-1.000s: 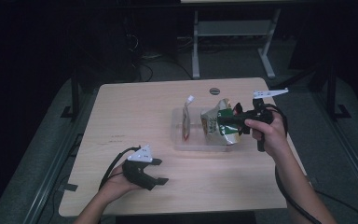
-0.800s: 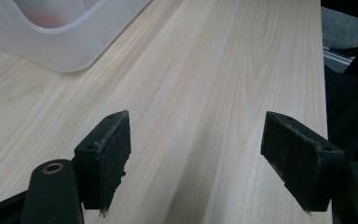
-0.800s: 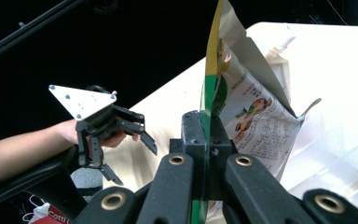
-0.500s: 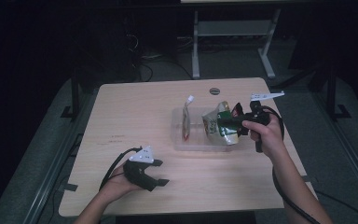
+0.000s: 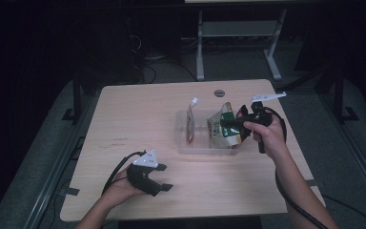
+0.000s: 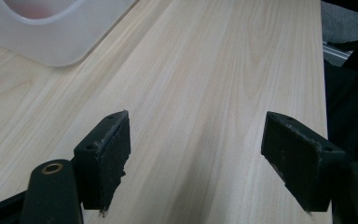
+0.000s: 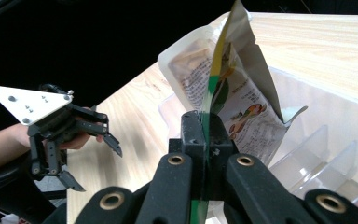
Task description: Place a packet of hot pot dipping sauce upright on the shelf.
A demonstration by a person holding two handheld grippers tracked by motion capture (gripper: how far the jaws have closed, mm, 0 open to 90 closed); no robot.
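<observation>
My right gripper (image 7: 204,154) has its jaws pressed together, pinching the edge of a crinkled green-and-white printed snack pouch (image 5: 223,128). The pouch stands long-axis upright over the right end of the clear plastic slotted tray (image 5: 195,145), w/ the dividers directly below it. Left gripper (image 5: 153,180) rests near the table's front edge, well apart from the tray, jaws spread, nothing btwn them. So the right hand is far nearer.

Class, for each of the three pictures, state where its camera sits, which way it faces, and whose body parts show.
High view: above the near edge, facing forward and down on the table; both forearms.
Left gripper view: on the left gripper, facing the clear tray; open jaws.
Right gripper view: on the right gripper, clamping the snack bag.
Shared: tray, bag.
</observation>
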